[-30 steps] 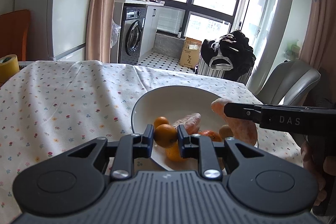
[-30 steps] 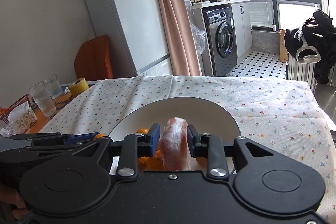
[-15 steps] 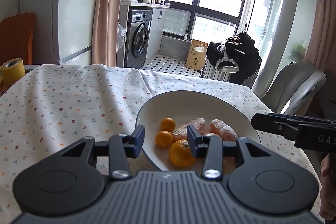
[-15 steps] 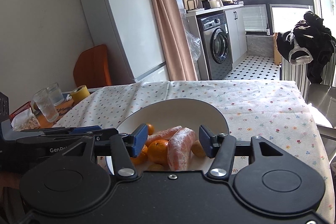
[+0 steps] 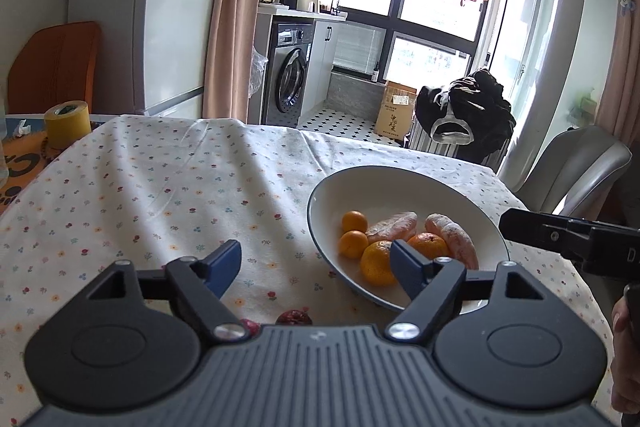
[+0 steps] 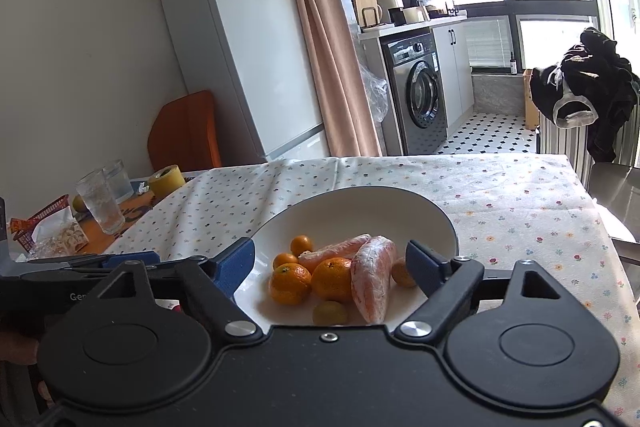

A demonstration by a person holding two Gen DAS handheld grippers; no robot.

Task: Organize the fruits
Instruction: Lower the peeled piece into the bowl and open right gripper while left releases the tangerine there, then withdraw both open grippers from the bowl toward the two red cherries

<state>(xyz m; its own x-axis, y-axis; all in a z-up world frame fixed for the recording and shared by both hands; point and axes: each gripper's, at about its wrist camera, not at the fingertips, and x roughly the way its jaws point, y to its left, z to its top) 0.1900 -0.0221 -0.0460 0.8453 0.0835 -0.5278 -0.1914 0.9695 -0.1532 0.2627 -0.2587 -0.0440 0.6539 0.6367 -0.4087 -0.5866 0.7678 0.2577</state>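
Both my left tongs (image 5: 316,263) and right tongs (image 6: 331,265) gape wide, empty. Fruit (image 6: 332,277) heaped in bowl (image 5: 404,183) on tabletop (image 5: 160,187). Risk: a nudged bowl rim may spill the oranges.

A roll of yellow tape (image 6: 167,181) sits at the table's nine o'clock edge, with two clear glasses (image 6: 100,201) just beside it and a red basket (image 6: 38,217) nearer. Toward twelve o'clock stand a white fridge (image 6: 240,47), a pink curtain (image 6: 328,47) and a washing machine (image 6: 420,95). Dark clothes (image 6: 584,87) hang at two o'clock.
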